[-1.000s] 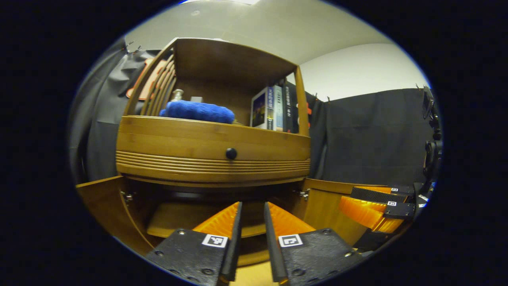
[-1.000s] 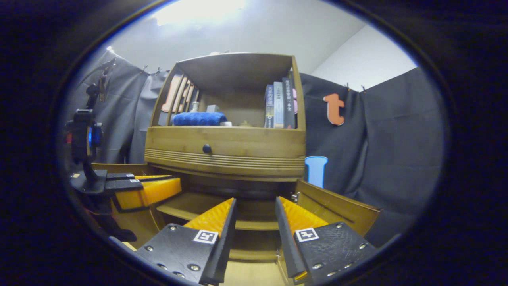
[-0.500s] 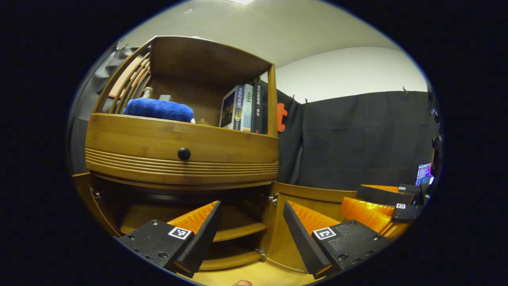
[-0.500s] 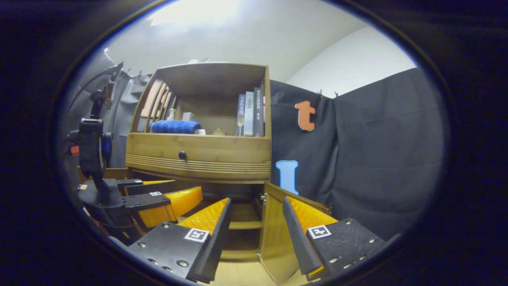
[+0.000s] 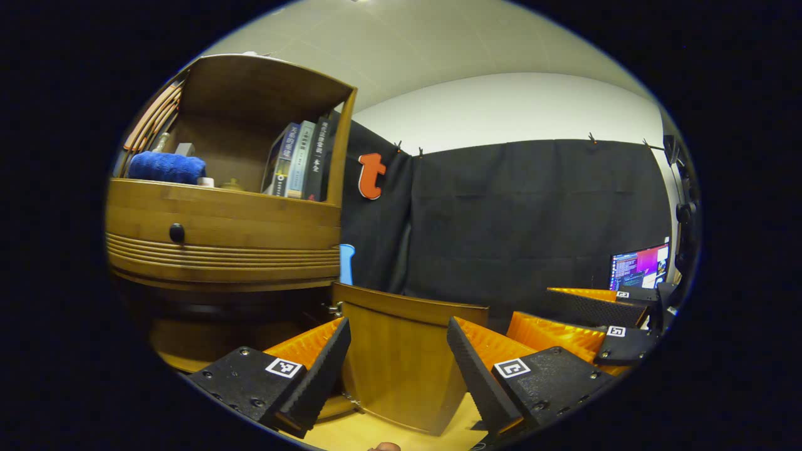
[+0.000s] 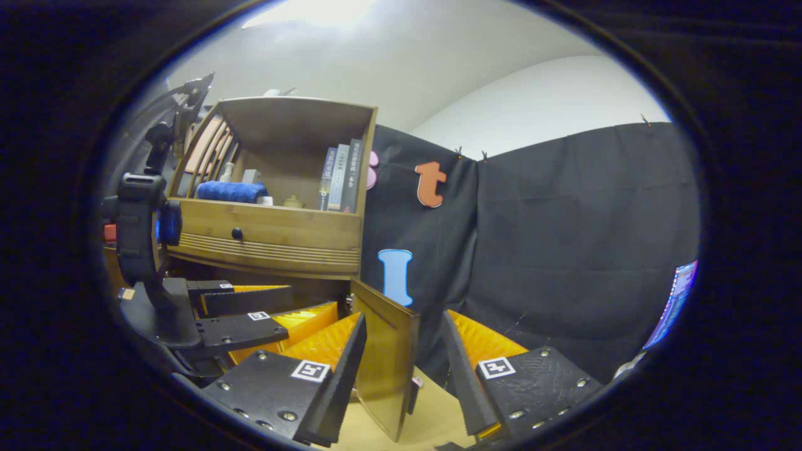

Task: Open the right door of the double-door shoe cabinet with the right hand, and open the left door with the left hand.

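Right door [image 6: 385,357] of the shoe cabinet [image 6: 276,235] swung wide, standing between the parted fingers of the right tongs [image 6: 401,357], untouched, left tongs [image 5: 398,360] likewise spread, gripping nothing

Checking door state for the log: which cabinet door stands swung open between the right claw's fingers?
The right door, hinged at the shoe cabinet's right edge, swung out edge-on between the open right claw's fingers, untouched.

A recording booth staged as a home: black cloth wall [image 5: 532,213], wooden cabinet [image 5: 225,232] with books [image 5: 299,161], laptop [image 5: 639,266].
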The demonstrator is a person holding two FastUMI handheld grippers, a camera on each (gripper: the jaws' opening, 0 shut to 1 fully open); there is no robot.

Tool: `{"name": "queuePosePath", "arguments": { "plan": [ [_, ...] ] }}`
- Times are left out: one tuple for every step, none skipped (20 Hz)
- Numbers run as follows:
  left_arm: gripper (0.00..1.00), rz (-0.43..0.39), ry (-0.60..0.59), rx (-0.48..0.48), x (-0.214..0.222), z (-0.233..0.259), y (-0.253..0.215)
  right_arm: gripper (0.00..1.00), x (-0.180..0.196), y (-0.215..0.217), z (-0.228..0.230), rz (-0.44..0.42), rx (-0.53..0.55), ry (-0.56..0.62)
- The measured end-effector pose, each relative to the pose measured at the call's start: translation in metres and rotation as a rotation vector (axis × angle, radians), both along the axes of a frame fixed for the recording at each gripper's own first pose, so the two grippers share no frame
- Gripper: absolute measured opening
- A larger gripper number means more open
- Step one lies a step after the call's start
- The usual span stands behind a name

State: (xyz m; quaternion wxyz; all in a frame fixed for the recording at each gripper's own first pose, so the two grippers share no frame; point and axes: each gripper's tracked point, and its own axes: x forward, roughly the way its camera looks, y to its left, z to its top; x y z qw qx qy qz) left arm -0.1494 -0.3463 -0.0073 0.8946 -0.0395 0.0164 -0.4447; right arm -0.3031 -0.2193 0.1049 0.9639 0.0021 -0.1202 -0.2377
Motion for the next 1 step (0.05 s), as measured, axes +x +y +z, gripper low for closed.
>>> {"name": "queuePosePath", "arguments": {
  "plan": [
    [0.92, 0.005, -0.001, 0.007, -0.0052, 0.0, -0.0129, 0.71, -0.0071, -0.0152, -0.0046, 0.006, 0.005, 0.001]
  ]
}}
